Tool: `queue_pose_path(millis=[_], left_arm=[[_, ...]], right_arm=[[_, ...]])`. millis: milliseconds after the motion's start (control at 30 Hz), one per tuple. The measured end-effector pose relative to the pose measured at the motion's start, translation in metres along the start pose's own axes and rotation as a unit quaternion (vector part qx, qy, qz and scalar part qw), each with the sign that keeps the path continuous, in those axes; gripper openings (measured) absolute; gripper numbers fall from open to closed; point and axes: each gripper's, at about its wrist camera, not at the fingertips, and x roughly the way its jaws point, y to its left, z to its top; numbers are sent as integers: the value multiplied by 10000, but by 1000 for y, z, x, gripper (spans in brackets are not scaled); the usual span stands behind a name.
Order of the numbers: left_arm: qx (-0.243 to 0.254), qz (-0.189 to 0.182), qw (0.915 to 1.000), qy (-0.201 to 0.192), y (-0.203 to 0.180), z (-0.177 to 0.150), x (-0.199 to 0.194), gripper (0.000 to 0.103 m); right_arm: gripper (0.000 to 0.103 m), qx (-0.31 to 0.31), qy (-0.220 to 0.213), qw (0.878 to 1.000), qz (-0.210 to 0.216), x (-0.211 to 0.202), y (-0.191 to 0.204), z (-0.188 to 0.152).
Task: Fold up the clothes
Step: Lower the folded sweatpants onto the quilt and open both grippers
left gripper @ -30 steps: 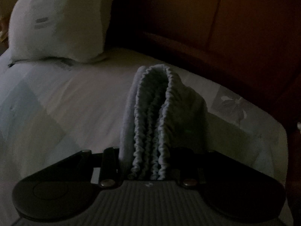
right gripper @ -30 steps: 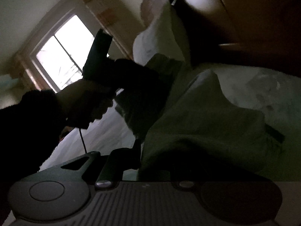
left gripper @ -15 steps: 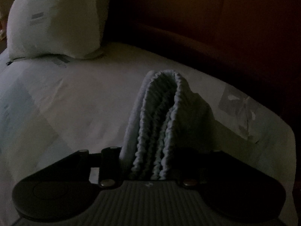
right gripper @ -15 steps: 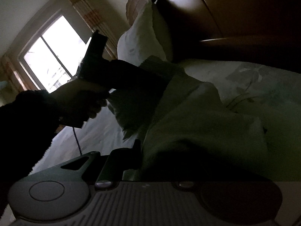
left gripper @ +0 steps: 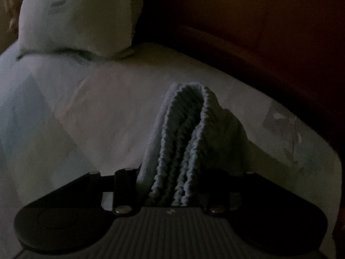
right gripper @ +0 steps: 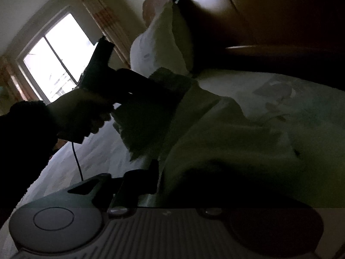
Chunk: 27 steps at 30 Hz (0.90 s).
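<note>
Item: pale blue-grey knitted garment (left gripper: 185,142), ribbed hem bunched in several layers. Location: on the pale patchwork bedspread (left gripper: 90,112), near the bed's head edge by the dark wooden headboard (left gripper: 258,21), with a white pillow (left gripper: 77,15) at the far left corner.

Left gripper (left gripper: 172,185): the stacked hem layers stand between its fingers, judged gathered so that all plies travel as one fold. Its jaws have just been opening; the fingers stand slackly apart about the cloth, and firm pressure cannot be confirmed.

Right gripper (right gripper: 179,179): another part of the same garment (right gripper: 226,142) sits between its fingers, draped over the right one. These jaws have just been opening too; whether they grip cannot be told in the dark. The left hand (right gripper: 86,112) shows against the bright window (right gripper: 56,56).

Change from the earlier frame: the garment sits lower and nearer the bedspread, and the pillow appears larger and closer. Judgement: the fold is being laid down and let go.
</note>
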Motion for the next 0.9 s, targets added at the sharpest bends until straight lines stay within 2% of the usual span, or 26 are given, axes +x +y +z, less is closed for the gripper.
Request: queue_pose_path(millis=[167,267,333,367,467,500,533,600,733,800,900], left_arm=[[-427,-254,9987,-59,16,1,-11,44],[-190,-167,9997,-58,13,-1,-19,46],[420,50,9991,-84,2,-2,-25,52],[873,306,9956,-122,-8,-5,-29,59],[1911,1129,9739,-475,-30,-12,-44,71],[2055,1291,9682,-614,-33,-13,-49,80],[2135,1388,9641,-748,-35,-13,-55,82],[2069,1352,9654,-836,-32,-14,-61,83],[1752,1064,9759,-743,-26,-23,-65,83],[1661,912,9793,-714,-24,-38,-64,83],[1396,451,9877,-545,-22,-70,-61,83]], right_arm=[[25,155,37,9999,4,-1,-9,-2],[25,107,54,9999,-29,1,-8,-3],[25,108,71,9999,-45,2,-7,-4],[25,120,78,9999,-38,2,-8,-3],[34,193,79,9998,28,2,-9,-3],[40,238,74,9997,59,2,-10,-3],[45,289,67,9995,88,1,-11,-2],[52,355,70,9992,150,0,-11,-2],[68,527,139,9983,227,-3,-17,-3],[72,621,189,9975,263,-8,-21,-4],[83,756,260,9963,330,-18,-29,-8]])
